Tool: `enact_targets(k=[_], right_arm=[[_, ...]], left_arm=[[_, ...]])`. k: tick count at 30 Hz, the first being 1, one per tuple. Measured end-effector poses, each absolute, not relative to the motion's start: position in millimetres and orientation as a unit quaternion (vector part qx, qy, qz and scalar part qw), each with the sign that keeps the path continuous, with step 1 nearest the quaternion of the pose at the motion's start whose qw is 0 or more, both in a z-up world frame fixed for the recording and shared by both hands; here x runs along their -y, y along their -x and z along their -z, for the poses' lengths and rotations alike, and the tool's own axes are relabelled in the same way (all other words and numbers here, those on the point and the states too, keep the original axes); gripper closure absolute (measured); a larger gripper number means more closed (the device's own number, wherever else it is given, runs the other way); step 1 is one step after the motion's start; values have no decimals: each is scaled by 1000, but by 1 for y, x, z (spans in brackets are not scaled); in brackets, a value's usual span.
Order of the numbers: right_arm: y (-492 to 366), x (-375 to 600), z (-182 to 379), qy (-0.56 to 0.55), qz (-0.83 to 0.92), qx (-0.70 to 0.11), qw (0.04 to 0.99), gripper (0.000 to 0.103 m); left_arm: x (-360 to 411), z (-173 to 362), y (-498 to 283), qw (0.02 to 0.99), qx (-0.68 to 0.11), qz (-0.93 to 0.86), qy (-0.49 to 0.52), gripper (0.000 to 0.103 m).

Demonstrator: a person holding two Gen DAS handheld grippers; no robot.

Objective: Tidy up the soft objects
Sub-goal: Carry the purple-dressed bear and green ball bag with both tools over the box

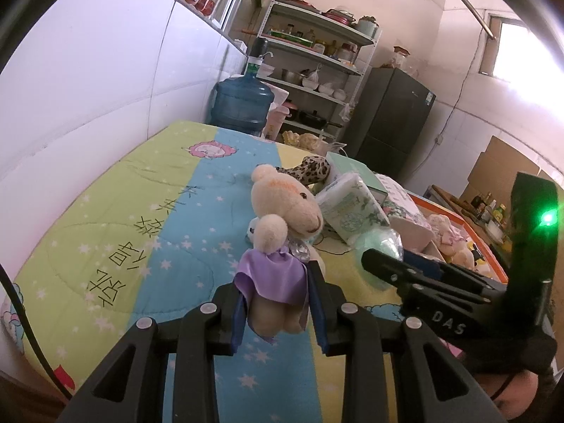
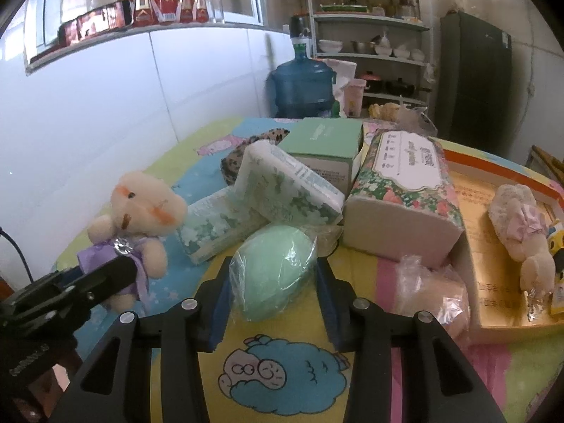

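Plastic-wrapped green sponge (image 2: pixel 273 275), mid-frame and clamped by the right gripper (image 2: pixel 273 298), looks squashy, light (wrap possibly slippery); left gripper (image 1: pixel 278 303) pinches the plush bear (image 1: pixel 282 218).

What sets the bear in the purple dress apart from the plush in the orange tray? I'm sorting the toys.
The bear in the purple dress sits upright, gripped by the left gripper; the plush in the orange tray lies flat in the orange tray, untouched. The bear wears purple satin; the other has a pink bow. Both are cream and soft.
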State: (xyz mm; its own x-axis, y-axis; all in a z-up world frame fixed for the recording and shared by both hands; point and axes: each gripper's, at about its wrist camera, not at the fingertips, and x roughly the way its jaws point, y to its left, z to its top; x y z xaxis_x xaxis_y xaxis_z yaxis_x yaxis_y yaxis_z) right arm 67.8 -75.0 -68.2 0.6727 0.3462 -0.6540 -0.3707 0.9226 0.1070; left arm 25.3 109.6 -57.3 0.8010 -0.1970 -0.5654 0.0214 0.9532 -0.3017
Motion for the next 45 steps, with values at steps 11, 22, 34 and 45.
enact_targets(k=[11, 22, 34, 45], right_arm=[[-52, 101, 43, 3, -190, -323, 927, 58], [-42, 150, 36, -23, -161, -309, 937, 58], [-32, 206, 33, -52, -122, -300, 945, 58], [-24, 270, 31, -80, -77, -288, 951, 58]], left_arm=[[-88, 51, -25, 940, -309, 69, 124, 72], [-52, 42, -33, 940, -313, 88, 104, 72], [10, 27, -50, 938, -311, 135, 76, 72], [70, 21, -67, 929, -321, 176, 54, 72]])
